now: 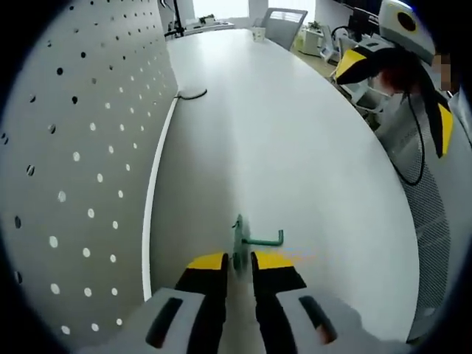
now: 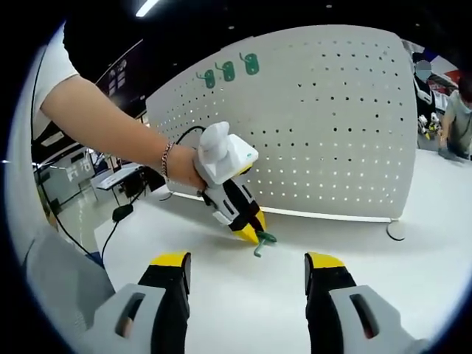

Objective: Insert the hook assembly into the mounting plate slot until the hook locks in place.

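A white table point(image 1: 295, 147) carries an upright white pegboard point(image 2: 317, 125), the landmark here; its base meets the tabletop along a pale strip, and a round foot point(image 2: 397, 231) sits at its far right corner in the right gripper view. Three green hooks point(image 2: 228, 71) already hang in a row near the pegboard's upper left edge. A black cable point(image 1: 190, 94) trails onto the table from behind the pegboard's end in the left gripper view.

In front of the pegboard, the left gripper point(image 2: 254, 234), held in a person's hand point(image 2: 184, 168) with a bracelet at the wrist, points down at the table, its yellow-tipped jaws pinched narrow on a green hook point(image 2: 264, 242). The left gripper view shows the same grip from behind: the left gripper point(image 1: 237, 259) clamps the hook's point(image 1: 254, 240) plate, its bent arm sticking out away from the pegboard, just above the tabletop and short of the board's face.

The right gripper point(image 2: 249, 259) hovers low over the table, well back from the pegboard, jaws spread wide and holding nothing.

Beyond the pegboard's far end stands a grey chair point(image 1: 284, 22); a second person point(image 2: 461, 118) leans at the table's right edge.
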Action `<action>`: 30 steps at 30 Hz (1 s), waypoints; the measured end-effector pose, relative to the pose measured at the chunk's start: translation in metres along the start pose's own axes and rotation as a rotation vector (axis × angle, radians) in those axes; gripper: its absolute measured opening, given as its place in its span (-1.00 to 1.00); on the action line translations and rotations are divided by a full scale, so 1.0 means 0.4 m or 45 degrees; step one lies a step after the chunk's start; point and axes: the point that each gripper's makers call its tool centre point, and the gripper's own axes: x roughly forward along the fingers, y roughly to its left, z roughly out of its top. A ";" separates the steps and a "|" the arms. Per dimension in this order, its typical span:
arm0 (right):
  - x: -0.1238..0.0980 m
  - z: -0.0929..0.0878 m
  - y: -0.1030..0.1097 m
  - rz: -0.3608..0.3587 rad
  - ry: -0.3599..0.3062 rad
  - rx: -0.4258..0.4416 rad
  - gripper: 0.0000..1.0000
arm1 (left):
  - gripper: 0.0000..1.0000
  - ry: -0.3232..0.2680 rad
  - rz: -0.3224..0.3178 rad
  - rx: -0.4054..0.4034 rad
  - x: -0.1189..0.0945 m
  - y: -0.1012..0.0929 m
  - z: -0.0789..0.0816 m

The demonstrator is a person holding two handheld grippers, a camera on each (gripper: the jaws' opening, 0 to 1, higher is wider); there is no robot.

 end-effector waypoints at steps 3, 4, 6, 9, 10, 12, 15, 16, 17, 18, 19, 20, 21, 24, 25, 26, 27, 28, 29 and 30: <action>0.001 -0.001 -0.001 0.000 0.001 -0.003 0.21 | -0.78 0.004 0.005 0.000 0.000 0.000 -0.001; 0.001 -0.002 -0.001 0.000 0.000 -0.002 0.21 | -0.81 0.006 0.006 0.001 0.000 0.000 -0.001; 0.001 -0.002 -0.001 0.000 0.001 -0.001 0.21 | -0.85 0.012 0.013 0.015 0.000 0.000 -0.003; 0.001 -0.001 0.000 0.002 0.000 -0.001 0.21 | -0.89 0.014 0.017 0.012 -0.001 0.000 -0.003; 0.000 -0.001 0.000 0.002 0.000 -0.002 0.21 | -0.90 0.014 0.019 0.010 -0.001 0.001 -0.003; 0.000 -0.001 0.000 0.003 -0.001 0.002 0.21 | -0.91 0.016 0.023 0.004 -0.001 0.002 -0.004; 0.000 0.001 -0.001 0.001 -0.006 0.005 0.21 | -0.91 0.018 0.023 0.006 -0.001 0.002 -0.004; 0.000 0.001 -0.001 0.001 -0.005 0.005 0.21 | -0.91 0.018 0.023 0.011 0.000 0.002 -0.004; 0.000 0.001 -0.001 0.001 -0.006 0.004 0.21 | -0.91 0.018 0.023 0.014 0.000 0.002 -0.005; -0.001 0.002 0.000 0.001 -0.008 0.005 0.21 | -0.91 0.018 0.023 0.014 0.000 0.002 -0.005; -0.001 0.002 0.000 0.001 -0.008 0.005 0.21 | -0.91 0.017 0.023 0.011 0.000 0.002 -0.005; 0.000 0.002 0.000 0.002 -0.007 0.005 0.21 | -0.92 0.017 0.024 0.010 0.000 0.002 -0.005; 0.000 0.002 0.000 0.002 -0.007 0.004 0.21 | -0.92 0.017 0.025 0.008 0.000 0.002 -0.005; -0.001 0.002 -0.002 0.001 -0.009 0.006 0.21 | -0.92 0.017 0.028 0.013 0.000 0.002 -0.005; -0.001 0.002 -0.002 0.000 -0.008 0.006 0.21 | -0.92 0.018 0.029 0.015 0.000 0.002 -0.004; -0.001 0.002 -0.002 0.001 -0.008 0.005 0.21 | -0.92 0.017 0.029 0.012 0.000 0.002 -0.004; -0.001 0.002 -0.002 0.001 -0.008 0.006 0.21 | -0.92 0.017 0.029 0.009 0.000 0.002 -0.004; -0.001 0.002 -0.003 0.001 -0.008 0.006 0.21 | -0.92 0.016 0.029 0.010 0.000 0.002 -0.004; 0.000 0.002 -0.003 0.000 -0.008 0.006 0.21 | -0.92 0.016 0.030 0.013 0.000 0.002 -0.004; 0.000 0.002 -0.002 0.002 -0.009 0.007 0.21 | -0.93 0.017 0.033 0.018 0.000 0.002 -0.004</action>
